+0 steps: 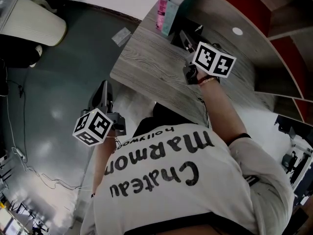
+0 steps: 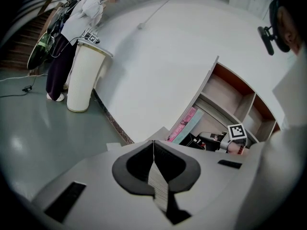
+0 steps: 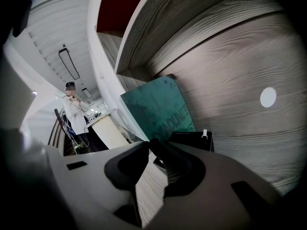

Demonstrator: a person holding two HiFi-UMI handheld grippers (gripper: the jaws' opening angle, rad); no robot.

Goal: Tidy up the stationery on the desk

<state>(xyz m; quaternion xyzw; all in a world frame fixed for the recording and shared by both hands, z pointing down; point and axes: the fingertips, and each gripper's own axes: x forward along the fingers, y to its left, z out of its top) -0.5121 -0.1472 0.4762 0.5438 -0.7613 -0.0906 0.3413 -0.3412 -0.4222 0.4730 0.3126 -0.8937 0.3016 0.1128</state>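
Bare desk point(image 1: 146, 58) near the edge; leaning books point(image 1: 168, 9) and shelf unit point(image 1: 230, 9) behind.

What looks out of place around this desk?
A small flat pale scrap lies on the floor just off the corner of the desk, away from everything else; what it is can't be told. On the desk, the pink and teal books lean at a slant instead of standing upright.
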